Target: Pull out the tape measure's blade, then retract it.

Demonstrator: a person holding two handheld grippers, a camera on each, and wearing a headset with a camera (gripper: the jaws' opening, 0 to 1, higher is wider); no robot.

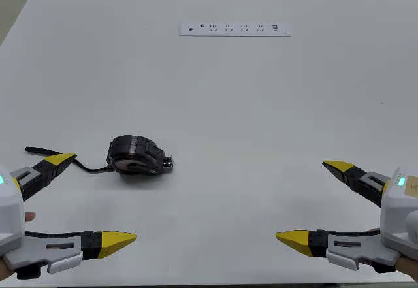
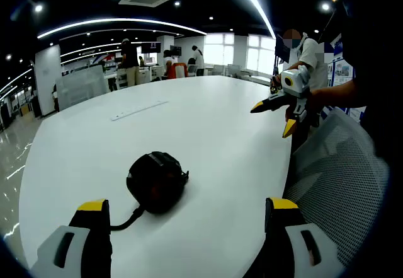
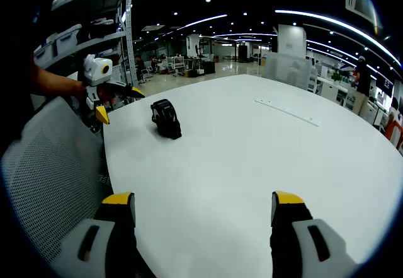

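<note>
Left gripper (image 1: 101, 196): nearest the table edge, jaws spread wide, nothing held. It was just short of the tape measure.
Right gripper (image 1: 301, 200): also wide open and empty, well apart from the case, off to the right.
Tape measure (image 1: 137, 156): dark case sat on the white table (image 1: 261, 105), left of centre, in front of the left gripper.
Strap (image 1: 88, 168): black lanyard trailed left from the case, passing by the upper left jaw tip.
Blade: looked fully wound in, with just the end hook at the case's right side.
Power strip (image 1: 234, 29): far side of the table, well apart, not involved.
Progress: none by my read. Neither the case nor the hook was gripped and no blade was out.
Remaining: pin the case, catch the hook, pull the blade out, then let it retract.
</note>
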